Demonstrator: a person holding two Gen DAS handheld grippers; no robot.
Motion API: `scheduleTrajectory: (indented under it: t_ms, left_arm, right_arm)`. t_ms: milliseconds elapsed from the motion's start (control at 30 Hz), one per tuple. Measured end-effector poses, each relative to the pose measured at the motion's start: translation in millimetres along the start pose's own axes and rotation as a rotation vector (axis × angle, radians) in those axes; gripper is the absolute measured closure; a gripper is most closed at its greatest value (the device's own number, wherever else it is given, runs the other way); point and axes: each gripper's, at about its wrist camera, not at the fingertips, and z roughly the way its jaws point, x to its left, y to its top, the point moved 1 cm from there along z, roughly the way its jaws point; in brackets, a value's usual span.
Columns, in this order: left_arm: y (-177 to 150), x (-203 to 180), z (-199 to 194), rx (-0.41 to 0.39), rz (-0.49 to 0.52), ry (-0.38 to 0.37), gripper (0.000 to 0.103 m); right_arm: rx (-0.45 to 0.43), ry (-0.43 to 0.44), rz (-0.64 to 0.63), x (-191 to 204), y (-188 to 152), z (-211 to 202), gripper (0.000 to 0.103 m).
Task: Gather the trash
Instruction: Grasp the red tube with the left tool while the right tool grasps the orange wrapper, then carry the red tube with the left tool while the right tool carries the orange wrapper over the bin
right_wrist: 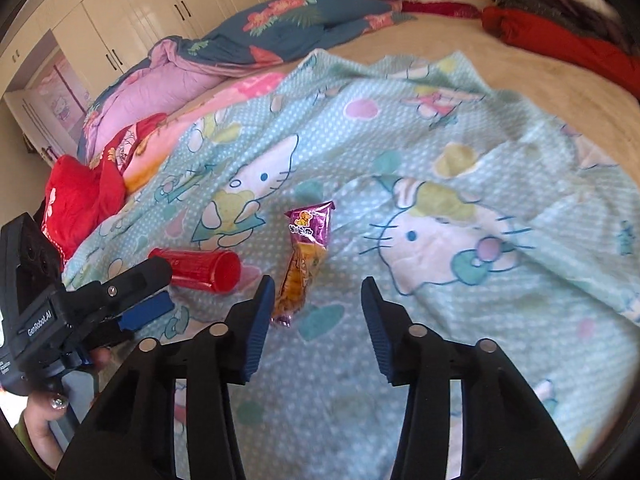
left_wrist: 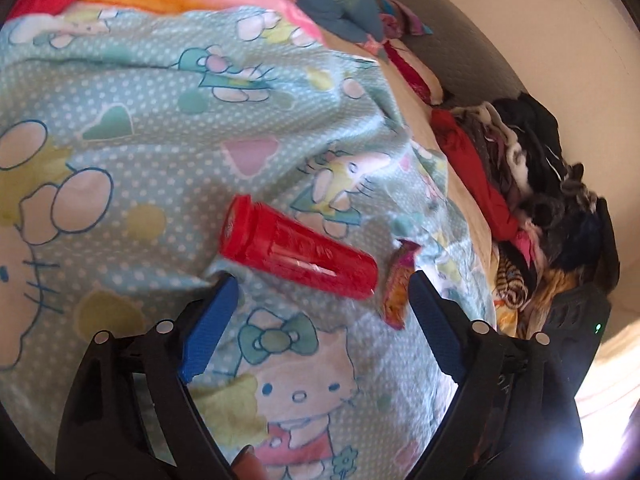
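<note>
A red plastic cup [left_wrist: 296,254] lies on its side on the cartoon-cat bedsheet [left_wrist: 160,120], just beyond my open, empty left gripper [left_wrist: 320,280]. A purple and orange snack wrapper [left_wrist: 398,284] lies right of the cup, close to the right fingertip. In the right wrist view the wrapper [right_wrist: 306,256] lies just ahead of my open, empty right gripper [right_wrist: 318,292], nearer its left finger. The cup [right_wrist: 200,270] lies to its left, with the left gripper [right_wrist: 136,300] beside it.
A folded floral and pink quilt [right_wrist: 224,48] and a red garment [right_wrist: 84,196] lie at the bed's far left. A pile of red and dark clothes [left_wrist: 532,200] lies along the bed's far side. White wardrobes [right_wrist: 132,8] stand behind.
</note>
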Motion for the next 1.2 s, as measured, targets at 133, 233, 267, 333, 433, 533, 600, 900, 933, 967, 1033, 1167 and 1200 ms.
scheduleTrajectory:
  t_ms: [133, 233, 267, 333, 433, 533, 600, 900, 933, 967, 1033, 1167, 1200]
  left_arm:
    - [10.4, 2.7, 8.3, -0.003, -0.029, 0.002, 0.03]
    - [14.9, 2.3, 14.8, -0.005, -0.043, 0.012, 0.03]
    - [15.7, 1.2, 17.0, -0.005, -0.044, 0.02, 0.031]
    - [17.8, -1.2, 20.9, -0.007, -0.039, 0.032, 0.031]
    - [19.3, -4.5, 25.6, -0.013, -0.018, 0.067, 0.037]
    - [19.1, -6.1, 30.6, -0.016, 0.005, 0.126, 0.051]
    - [20.1, -4.8, 31.0, -0.017, 0.01, 0.141, 0.056]
    - [2.8, -38.5, 5.3, -0.055, 0.104, 0.122, 0.076]
    - [0.4, -42.6, 3.4, -0.058, 0.116, 0.116, 0.076]
    - [-2.8, -49.5, 0.8, -0.06, 0.132, 0.104, 0.077]
    - [-9.0, -61.9, -3.8, -0.065, 0.158, 0.088, 0.077]
    - [-24.0, -89.6, -10.1, -0.076, 0.214, 0.064, 0.078]
    - [-27.2, -95.9, -10.8, -0.078, 0.227, 0.059, 0.078]
  right_arm:
    - [0.026, 0.021, 0.032, -1.0, 0.8, 17.5, 0.069]
    - [0.036, 0.032, 0.054, -0.2, -1.1, 26.4, 0.086]
    - [0.031, 0.037, 0.057, 0.7, -2.3, 25.3, 0.087]
    - [0.021, 0.042, 0.049, 2.3, -5.0, 19.3, 0.09]
    - [-0.014, 0.033, 0.055, -2.4, -12.8, -2.7, 0.092]
    - [-0.049, 0.04, 0.081, -9.0, -18.9, -24.9, 0.092]
    - [-0.073, 0.022, 0.068, -13.3, -24.8, -43.7, 0.092]
    - [-0.183, -0.011, 0.046, -28.0, -37.9, -110.1, 0.092]
    - [-0.193, -0.019, 0.049, -30.9, -38.9, -116.3, 0.092]
    - [-0.2, -0.021, 0.053, -34.3, -39.9, -120.9, 0.092]
    - [-0.215, -0.026, 0.064, -42.1, -42.1, -131.8, 0.092]
    - [-0.232, -0.046, 0.079, -58.8, -52.7, -152.6, 0.092]
    - [-0.235, -0.049, 0.085, -62.3, -55.6, -156.7, 0.092]
